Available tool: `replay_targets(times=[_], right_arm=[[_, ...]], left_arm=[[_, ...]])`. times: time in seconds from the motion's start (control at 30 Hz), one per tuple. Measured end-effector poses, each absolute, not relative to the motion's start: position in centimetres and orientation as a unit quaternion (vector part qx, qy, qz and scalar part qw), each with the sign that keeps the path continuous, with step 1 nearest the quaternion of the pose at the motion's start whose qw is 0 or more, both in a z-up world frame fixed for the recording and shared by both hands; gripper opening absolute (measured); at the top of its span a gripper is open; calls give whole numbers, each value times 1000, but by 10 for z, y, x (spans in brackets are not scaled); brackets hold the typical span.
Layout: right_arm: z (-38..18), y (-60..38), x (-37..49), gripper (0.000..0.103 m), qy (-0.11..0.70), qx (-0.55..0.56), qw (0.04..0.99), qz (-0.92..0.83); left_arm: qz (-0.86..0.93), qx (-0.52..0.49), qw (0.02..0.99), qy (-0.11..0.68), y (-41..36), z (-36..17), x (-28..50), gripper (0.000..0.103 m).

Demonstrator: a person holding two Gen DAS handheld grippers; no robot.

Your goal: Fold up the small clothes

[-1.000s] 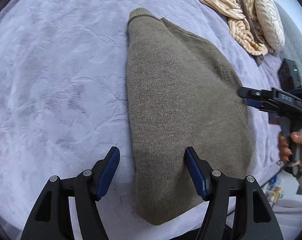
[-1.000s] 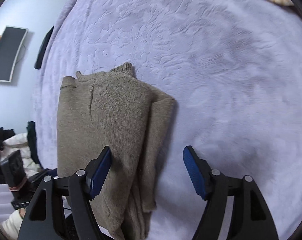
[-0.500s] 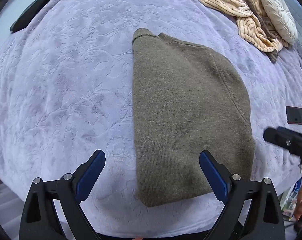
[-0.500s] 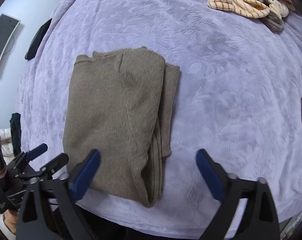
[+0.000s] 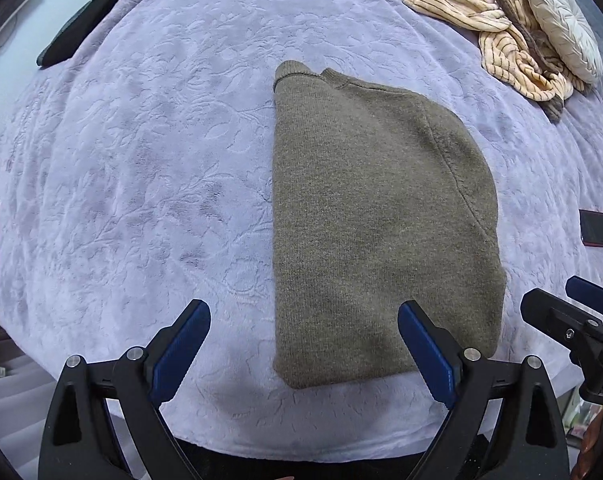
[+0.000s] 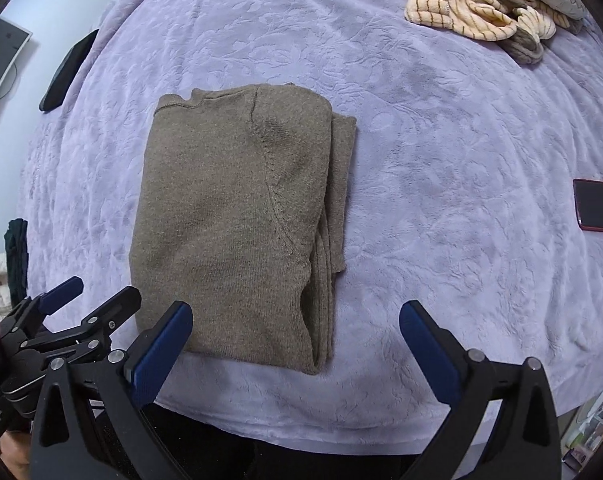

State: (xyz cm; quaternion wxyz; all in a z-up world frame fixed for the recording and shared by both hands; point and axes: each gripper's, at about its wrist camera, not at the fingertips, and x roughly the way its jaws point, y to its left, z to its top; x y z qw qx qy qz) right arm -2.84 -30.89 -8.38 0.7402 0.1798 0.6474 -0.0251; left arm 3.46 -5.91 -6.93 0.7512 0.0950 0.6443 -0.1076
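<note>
The lilac embossed plush bedspread (image 5: 149,168) carries the olive-brown knitted sweater (image 5: 373,216), folded lengthwise, flat at its middle near the front edge. Striped cream garments (image 5: 485,28) lie well beyond the sweater. Left gripper (image 5: 303,354) and right gripper (image 6: 295,354) have just opened wide and drawn back above the sweater's hem, jaws apart, nothing between them. Judgement: fold released; a crosswise fold remains.
</note>
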Motion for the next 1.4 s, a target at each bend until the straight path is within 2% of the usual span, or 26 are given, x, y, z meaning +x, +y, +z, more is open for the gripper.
replay_targets(times=[1.0,1.4], right_arm=[[-78,-305,-39,103,655,135,742,-56],[-76,-303,-41,103,653,133,743,-56]], left_arm=[[-90,148,755,632,-71,-53,23,95],[-91,139,757,632,-68,-51,20,95]])
